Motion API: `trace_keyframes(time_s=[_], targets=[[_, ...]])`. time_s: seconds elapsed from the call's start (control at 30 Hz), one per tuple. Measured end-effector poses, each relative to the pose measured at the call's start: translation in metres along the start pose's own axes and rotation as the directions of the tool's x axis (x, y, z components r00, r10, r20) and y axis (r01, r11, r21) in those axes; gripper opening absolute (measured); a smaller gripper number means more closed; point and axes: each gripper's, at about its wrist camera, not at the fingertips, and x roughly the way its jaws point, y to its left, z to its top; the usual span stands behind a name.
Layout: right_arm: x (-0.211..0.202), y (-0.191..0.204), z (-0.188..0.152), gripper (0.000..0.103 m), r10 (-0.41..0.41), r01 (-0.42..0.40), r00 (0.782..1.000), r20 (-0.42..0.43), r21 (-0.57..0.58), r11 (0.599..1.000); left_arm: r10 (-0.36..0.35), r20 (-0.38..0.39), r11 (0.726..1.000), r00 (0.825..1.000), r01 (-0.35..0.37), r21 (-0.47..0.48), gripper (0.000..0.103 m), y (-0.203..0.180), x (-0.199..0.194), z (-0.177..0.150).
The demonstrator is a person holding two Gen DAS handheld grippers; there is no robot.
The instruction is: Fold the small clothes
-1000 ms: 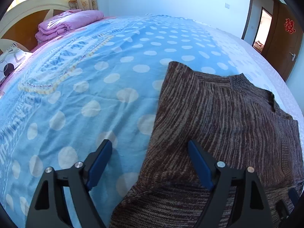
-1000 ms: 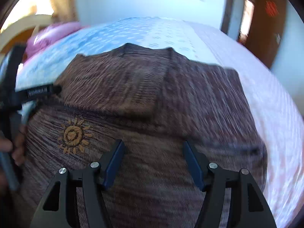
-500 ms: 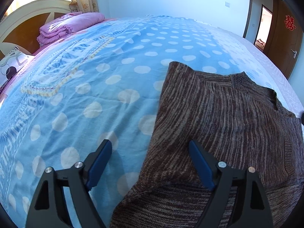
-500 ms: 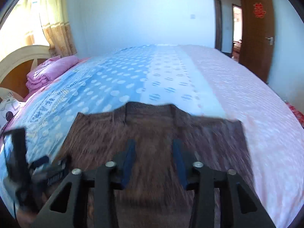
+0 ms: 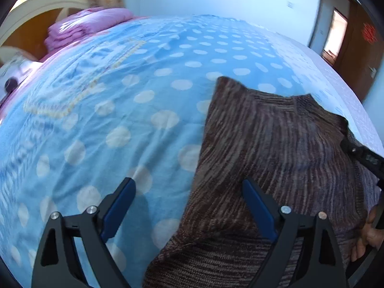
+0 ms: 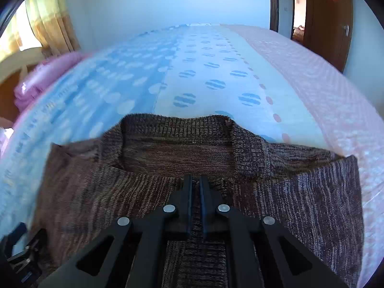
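Bedroom, polka-dot blue bedspread: your brown knit sweater lies flat near the bed's front edge. Right gripper is nearly closed just below the collar; whether it pinches knit, I cannot tell. Left gripper gapes wide, empty, straddling the sweater's side edge. Close it there, then lift evenly.

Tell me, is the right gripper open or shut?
Shut. The right gripper has its two fingers nearly together over the brown sweater, just below the collar. Whether it pinches cloth, I cannot tell.
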Motion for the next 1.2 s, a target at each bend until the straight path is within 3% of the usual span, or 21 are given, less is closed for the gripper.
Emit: trace_keyframes(time_s=[0.13, 0.23, 0.3, 0.37, 0.4, 0.47, 0.57, 0.63, 0.8, 0.9, 1.0, 1.07, 1.2], targets=[[-0.045, -0.009, -0.006, 0.006, 0.038, -0.039, 0.993, 0.114, 0.01, 0.999, 0.014, 0.094, 0.997, 0.995, -0.021, 0.074, 0.093, -0.016, -0.011, 0.033], [-0.068, -0.002, -0.017, 0.006, 0.047, -0.041, 0.989, 0.139, -0.047, 0.998, 0.005, 0.11, 0.995, 0.994, -0.017, 0.103, 0.093, -0.037, 0.006, 0.062], [-0.071, 0.0, -0.025, 0.006, 0.053, -0.046, 0.991, 0.123, -0.052, 0.998, 0.094, 0.105, 0.987, 0.99, -0.106, 0.117, 0.091, -0.044, 0.026, 0.071], [-0.069, -0.002, -0.032, 0.006, 0.061, -0.057, 0.992, 0.106, -0.044, 0.997, 0.209, 0.075, 0.969, 0.975, -0.217, 0.118, 0.077, -0.039, 0.053, 0.077], [-0.068, -0.005, -0.037, 0.006, 0.07, -0.067, 0.993, 0.095, -0.033, 0.997, 0.23, 0.055, 0.967, 0.972, -0.235, 0.101, 0.079, -0.03, 0.063, 0.078], [-0.069, -0.014, -0.047, 0.006, 0.083, -0.083, 0.993, 0.089, -0.003, 0.997, 0.214, 0.046, 0.977, 0.976, -0.214, 0.012, 0.092, -0.006, 0.07, 0.081], [-0.073, -0.026, -0.058, 0.006, 0.072, -0.076, 0.992, 0.103, 0.035, 0.996, 0.261, -0.004, 0.963, 0.965, -0.26, -0.073, 0.094, 0.017, 0.08, 0.087], [-0.073, -0.034, -0.062, 0.006, 0.074, -0.082, 0.992, 0.106, 0.073, 0.994, 0.228, -0.023, 0.967, 0.973, -0.229, -0.111, 0.095, 0.026, 0.085, 0.087], [-0.088, -0.027, -0.073, 0.006, 0.141, -0.148, 0.982, 0.127, 0.046, 0.988, 0.294, -0.001, 0.955, 0.956, -0.294, -0.043, 0.094, 0.013, 0.084, 0.087], [-0.093, -0.009, -0.081, 0.006, 0.164, -0.162, 0.98, 0.109, -0.03, 0.986, 0.273, 0.011, 0.962, 0.962, -0.273, 0.009, 0.091, 0.01, 0.064, 0.081], [-0.085, 0.002, -0.093, 0.006, 0.146, -0.143, 0.989, 0.031, -0.086, 0.986, 0.241, 0.089, 0.967, 0.966, -0.247, 0.067, 0.091, 0.007, 0.028, 0.063], [-0.081, 0.002, -0.098, 0.006, 0.129, -0.127, 0.992, 0.011, -0.091, 0.988, 0.202, 0.122, 0.972, 0.972, -0.215, 0.099, 0.092, 0.009, 0.008, 0.048], [-0.089, 0.0, -0.099, 0.006, 0.088, -0.087, 0.996, 0.007, -0.06, 0.994, 0.109, 0.104, 0.988, 0.989, -0.12, 0.101, 0.093, 0.023, -0.021, 0.016]])
